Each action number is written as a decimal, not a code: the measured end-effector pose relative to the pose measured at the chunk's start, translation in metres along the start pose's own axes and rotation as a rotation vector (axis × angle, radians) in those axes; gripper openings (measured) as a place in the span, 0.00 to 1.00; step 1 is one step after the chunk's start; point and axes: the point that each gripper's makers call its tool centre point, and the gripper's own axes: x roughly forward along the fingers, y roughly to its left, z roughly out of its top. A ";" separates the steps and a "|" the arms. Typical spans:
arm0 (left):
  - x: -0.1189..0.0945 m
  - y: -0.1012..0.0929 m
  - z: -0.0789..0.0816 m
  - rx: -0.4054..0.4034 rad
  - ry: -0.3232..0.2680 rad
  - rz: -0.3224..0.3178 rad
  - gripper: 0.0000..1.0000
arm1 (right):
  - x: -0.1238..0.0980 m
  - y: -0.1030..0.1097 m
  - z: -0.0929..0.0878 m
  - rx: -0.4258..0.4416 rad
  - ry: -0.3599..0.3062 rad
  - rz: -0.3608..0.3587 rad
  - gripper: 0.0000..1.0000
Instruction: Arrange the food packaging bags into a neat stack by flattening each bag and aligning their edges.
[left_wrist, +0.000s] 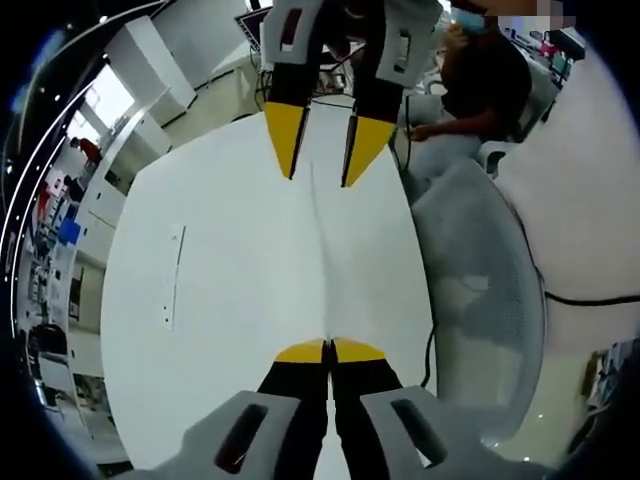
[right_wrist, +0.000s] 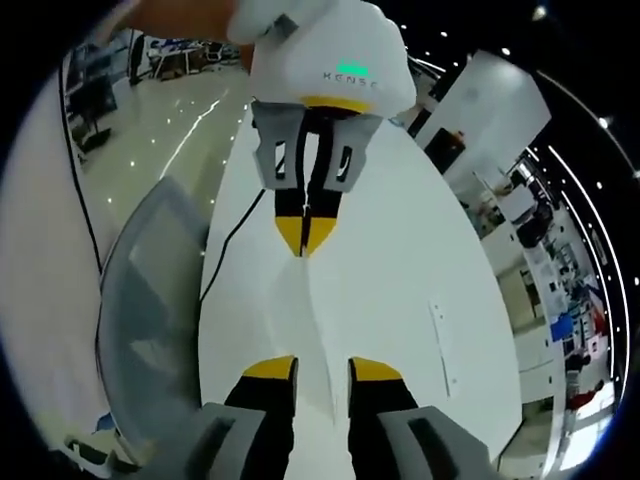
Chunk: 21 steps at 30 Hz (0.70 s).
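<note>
— Food packaging bag (left_wrist: 320, 250): where is it?

— Largest first. A white table (left_wrist: 220, 300) lies under both my tongs. A grey mesh chair (left_wrist: 480, 300) stands against its edge, and a person (left_wrist: 480, 90) sits past the far corner. In the right gripper view the same table (right_wrist: 400, 300) and chair (right_wrist: 150, 290) appear. A black cable (right_wrist: 230, 240) hangs off the table edge beside the chair. A narrow white strip (left_wrist: 175, 275) lies flat on the tabletop, well apart from my tongs.

— And the bag itself?

— All I can make out is a thin pale line running straight between my two tongs. I take it for a food packaging bag (right_wrist: 318, 320) seen edge-on, but it could be a seam in the table. I cannot tell which.

— Your tongs?

— My left gripper (left_wrist: 328, 350) has its yellow tips pressed together, right where that line ends. Whether it pinches anything I cannot tell. My right gripper (right_wrist: 322, 370) faces it with the jaws parted, the line running into the gap and touching neither tip.
</note>
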 end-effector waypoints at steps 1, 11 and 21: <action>0.000 0.000 0.001 0.001 -0.001 0.001 0.00 | 0.000 0.000 0.004 -0.009 -0.014 -0.001 0.19; 0.000 0.001 0.004 0.004 -0.005 0.004 0.00 | 0.009 0.003 0.030 -0.033 -0.087 0.013 0.21; -0.001 0.000 0.009 0.001 -0.009 0.004 0.00 | 0.016 0.009 0.053 -0.037 -0.165 0.030 0.12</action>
